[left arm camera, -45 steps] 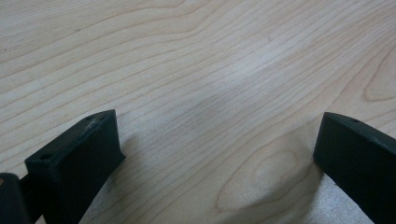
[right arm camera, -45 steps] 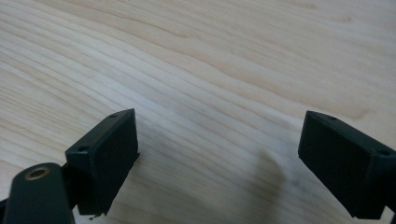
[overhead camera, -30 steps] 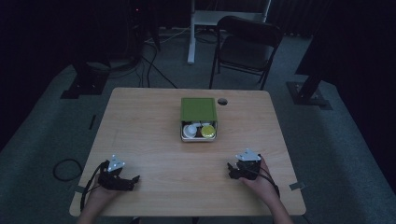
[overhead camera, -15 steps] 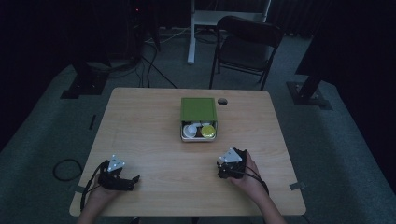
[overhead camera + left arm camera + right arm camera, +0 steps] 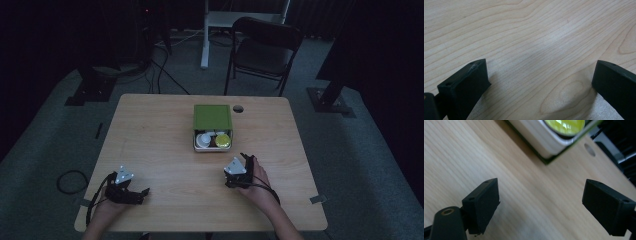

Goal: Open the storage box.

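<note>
A green box [image 5: 213, 118] with a white inner tray [image 5: 210, 148] stands at the table's middle, its lid half covering it. Inside I see a white round item [image 5: 203, 140] and a yellow-lidded item [image 5: 223, 140]. My right gripper [image 5: 246, 159] hovers just in front of the box, a little to its right, jaws wide open and empty. In the right gripper view [image 5: 541, 202] the tray's white wall [image 5: 541, 138] and the yellow lid [image 5: 565, 124] lie just ahead. My left gripper [image 5: 142, 192] rests at the table's front left, open, with bare wood between its jaws [image 5: 541, 82].
The wooden table [image 5: 160, 130] has a round cable hole [image 5: 238, 108] behind the box. A dark folding chair [image 5: 262, 50] and a white stand [image 5: 205, 35] are on the floor beyond the far edge. Cables [image 5: 70, 181] lie on the floor at the left.
My right gripper has moved left and forward from the table's front right toward the box. The left gripper has stayed in place.
</note>
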The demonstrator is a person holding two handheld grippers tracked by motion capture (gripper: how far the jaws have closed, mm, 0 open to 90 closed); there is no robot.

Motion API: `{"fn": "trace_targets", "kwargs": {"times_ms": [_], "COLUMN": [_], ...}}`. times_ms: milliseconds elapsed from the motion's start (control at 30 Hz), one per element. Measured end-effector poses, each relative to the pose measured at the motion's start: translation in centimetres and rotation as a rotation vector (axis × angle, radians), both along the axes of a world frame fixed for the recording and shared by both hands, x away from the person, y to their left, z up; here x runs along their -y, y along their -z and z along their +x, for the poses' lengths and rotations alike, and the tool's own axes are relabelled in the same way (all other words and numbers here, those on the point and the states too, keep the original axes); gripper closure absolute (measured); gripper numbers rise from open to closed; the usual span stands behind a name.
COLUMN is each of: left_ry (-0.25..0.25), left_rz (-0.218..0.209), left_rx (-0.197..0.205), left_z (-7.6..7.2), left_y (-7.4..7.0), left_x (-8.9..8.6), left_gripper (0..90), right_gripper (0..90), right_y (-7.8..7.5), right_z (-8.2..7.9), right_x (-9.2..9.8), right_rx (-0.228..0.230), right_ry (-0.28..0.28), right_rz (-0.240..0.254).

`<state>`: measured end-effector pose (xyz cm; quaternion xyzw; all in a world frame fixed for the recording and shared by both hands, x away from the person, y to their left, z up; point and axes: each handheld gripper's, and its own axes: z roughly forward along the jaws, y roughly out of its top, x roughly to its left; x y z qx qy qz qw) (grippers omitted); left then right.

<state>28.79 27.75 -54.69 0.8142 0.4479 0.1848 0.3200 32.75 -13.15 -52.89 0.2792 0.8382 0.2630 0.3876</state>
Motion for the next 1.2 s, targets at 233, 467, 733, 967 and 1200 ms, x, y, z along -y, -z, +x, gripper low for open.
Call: {"fn": "trace_targets", "kwargs": {"times_ms": [233, 467, 733, 967, 1200], "left_ry": [0.0, 0.0, 0.0, 0.0, 0.0], "left_rz": [0.0, -0.001, 0.0, -0.001, 0.0], "left_rx": [0.0, 0.0, 0.0, 0.0, 0.0], "left_z": [0.0, 0.0, 0.0, 0.0, 0.0], "left_y": [0.0, 0.0, 0.0, 0.0, 0.0], "left_x": [0.0, 0.0, 0.0, 0.0, 0.0], "left_gripper": [0.8, 0.8, 0.8, 0.8, 0.8], "right_gripper": [14.0, 19.5, 30.4, 42.7, 46.6], "right_y": [0.0, -0.1, -0.6, -0.6, -0.3], "right_z": [0.0, 0.1, 0.3, 0.9, 1.3], "right_x": [-1.7, -3.7, -5.2, -6.4, -7.2], "right_rx": [0.054, 0.124, 0.213, 0.253, 0.269], "right_ry": [-0.061, -0.132, -0.199, -0.236, -0.265], "right_rz": [-0.065, -0.129, -0.229, -0.365, -0.402]}}
